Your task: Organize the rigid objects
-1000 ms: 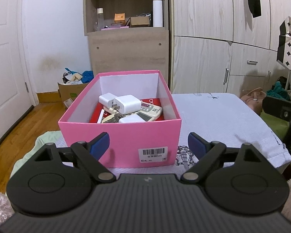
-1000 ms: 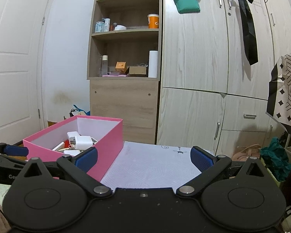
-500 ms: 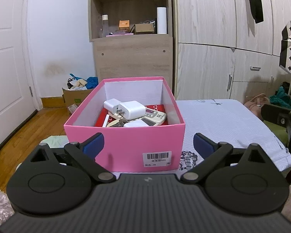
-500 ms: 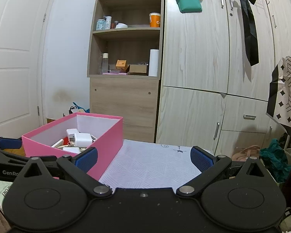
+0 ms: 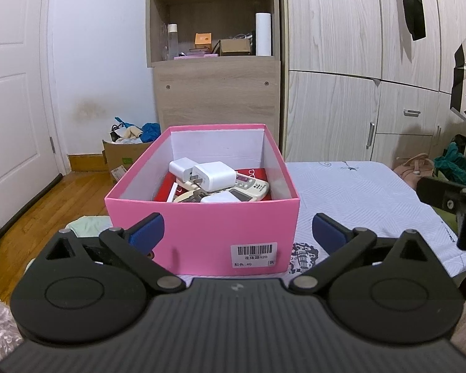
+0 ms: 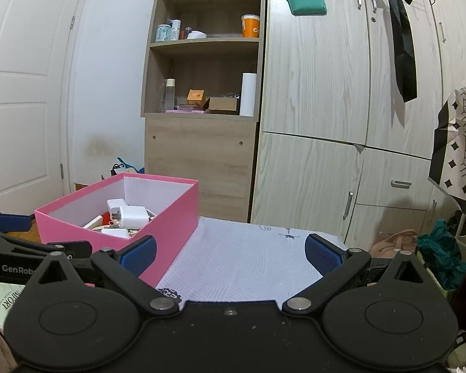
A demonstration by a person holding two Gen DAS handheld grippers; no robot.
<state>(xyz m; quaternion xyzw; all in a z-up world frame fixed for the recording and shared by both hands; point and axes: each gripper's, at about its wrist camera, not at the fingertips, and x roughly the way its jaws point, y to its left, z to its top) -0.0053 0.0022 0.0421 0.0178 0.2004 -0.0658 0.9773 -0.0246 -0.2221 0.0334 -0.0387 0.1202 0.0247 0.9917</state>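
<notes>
A pink box [image 5: 202,233] stands on the white patterned cover [image 5: 357,199]. In it lie white chargers [image 5: 214,175], a remote control [image 5: 251,188] and a red flat pack [image 5: 164,186]. My left gripper [image 5: 237,233] is just in front of the box's near wall; its jaws are opening with nothing gripped between them. My right gripper [image 6: 230,255] is open and empty over the cover, to the right of the pink box [image 6: 177,217]. One blue left fingertip [image 6: 11,222] shows at the far left of the right wrist view.
A wooden shelf unit [image 6: 202,118] and wardrobe doors [image 6: 310,93] stand behind the cover. A cardboard box of clutter [image 5: 124,152] sits on the wood floor at left. Bags and clothes [image 6: 438,248] lie at right. A white door [image 5: 12,93] is at far left.
The left gripper's fingers have spread wider apart, and the box sits slightly lower in its view. The right gripper has not moved.
</notes>
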